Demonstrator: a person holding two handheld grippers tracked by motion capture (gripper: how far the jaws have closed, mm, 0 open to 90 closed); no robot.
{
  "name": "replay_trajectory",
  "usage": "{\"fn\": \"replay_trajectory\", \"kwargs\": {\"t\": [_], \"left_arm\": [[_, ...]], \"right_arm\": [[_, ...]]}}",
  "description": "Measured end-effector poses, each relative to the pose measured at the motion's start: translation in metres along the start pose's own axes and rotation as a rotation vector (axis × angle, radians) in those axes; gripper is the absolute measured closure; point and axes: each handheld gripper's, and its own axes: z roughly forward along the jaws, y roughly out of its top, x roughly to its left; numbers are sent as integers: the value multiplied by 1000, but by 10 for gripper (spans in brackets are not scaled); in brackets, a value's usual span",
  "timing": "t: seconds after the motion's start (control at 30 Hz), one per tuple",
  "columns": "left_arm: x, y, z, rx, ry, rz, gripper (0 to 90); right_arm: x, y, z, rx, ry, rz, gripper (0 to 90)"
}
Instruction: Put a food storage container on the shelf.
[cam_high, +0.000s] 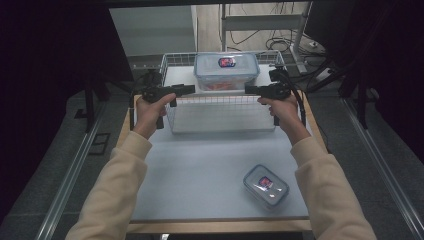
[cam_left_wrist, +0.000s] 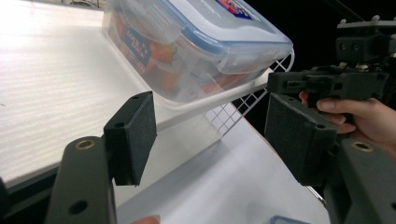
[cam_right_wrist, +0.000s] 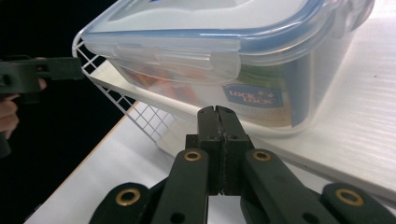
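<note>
A large clear lock-lid container (cam_high: 226, 70) with a blue-rimmed lid and orange contents stands on the white shelf of a wire rack (cam_high: 220, 99) at the back of the table. My left gripper (cam_high: 190, 89) points right, just left of the container's front. Its jaws are open and empty (cam_left_wrist: 217, 137), and the container (cam_left_wrist: 187, 42) sits beyond them. My right gripper (cam_high: 248, 89) points left from the other side. It is shut on nothing (cam_right_wrist: 218, 112), just below and in front of the container (cam_right_wrist: 224, 60).
A small flat lidded container (cam_high: 265, 185) lies on the grey-white tabletop (cam_high: 200, 170) at the front right. The rack's wire mesh (cam_left_wrist: 233, 114) rises around the shelf. Dark stands and cables (cam_high: 280, 40) surround the far side of the table.
</note>
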Motion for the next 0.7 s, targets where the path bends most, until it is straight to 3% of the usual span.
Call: {"fn": "replay_trajectory", "kwargs": {"t": [0.23, 0.33, 0.4, 0.7], "left_arm": [[-1, -9, -3, -2, -14, -17, 340], [-2, -15, -6, 1, -5, 13, 340], [-4, -20, -8, 1, -14, 8, 340], [-16, -59, -16, 9, -13, 54, 340]], "right_arm": [[-2, -9, -20, -10, 19, -4, 895], [-4, -17, -29, -7, 27, -10, 896], [-5, -24, -35, -6, 35, -6, 895], [-8, -67, -54, -9, 77, 0, 895]]}}
